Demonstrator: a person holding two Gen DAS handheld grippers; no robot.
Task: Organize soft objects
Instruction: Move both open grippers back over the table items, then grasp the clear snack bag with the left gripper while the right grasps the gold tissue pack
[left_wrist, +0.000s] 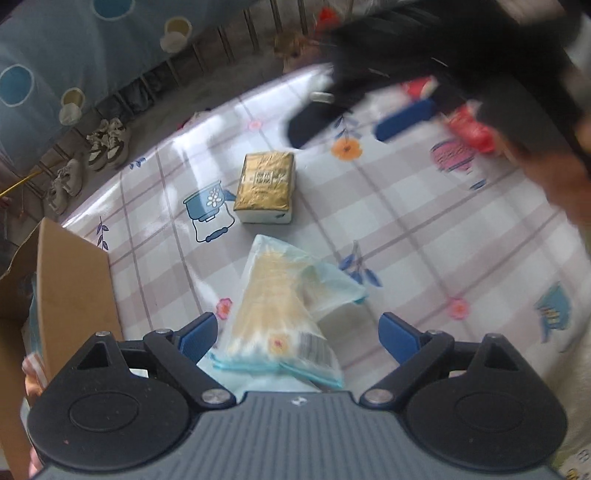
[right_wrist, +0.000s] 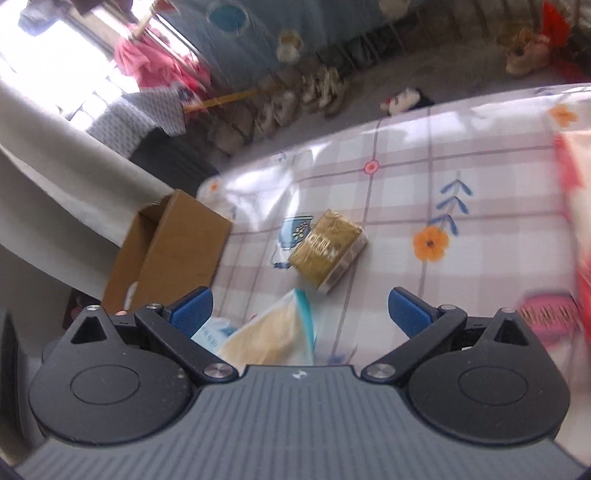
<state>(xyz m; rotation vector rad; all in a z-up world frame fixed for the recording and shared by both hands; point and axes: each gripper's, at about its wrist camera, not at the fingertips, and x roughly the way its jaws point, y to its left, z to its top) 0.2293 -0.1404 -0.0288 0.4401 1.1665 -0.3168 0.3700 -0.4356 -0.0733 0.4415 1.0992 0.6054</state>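
Note:
A pale teal and yellow soft tissue pack (left_wrist: 280, 302) lies on the checked tablecloth (left_wrist: 424, 229), between the fingers of my left gripper (left_wrist: 299, 334). That gripper is open, with a gap on each side of the pack. Beyond it lies a gold tissue pack (left_wrist: 266, 188). My right gripper (left_wrist: 354, 123) is blurred at the far side and open, with nothing between its fingers. In the right wrist view my right gripper (right_wrist: 301, 314) stands wide open above the teal pack (right_wrist: 273, 339), short of the gold pack (right_wrist: 327, 251). Red packs (left_wrist: 469, 129) lie at the far right.
An open cardboard box (left_wrist: 74, 288) stands at the table's left edge, also seen as the box (right_wrist: 166, 251) from the right wrist. A blurred red pack (right_wrist: 576, 206) lies at the right. Several shoes (left_wrist: 107, 144) line the floor beyond the table.

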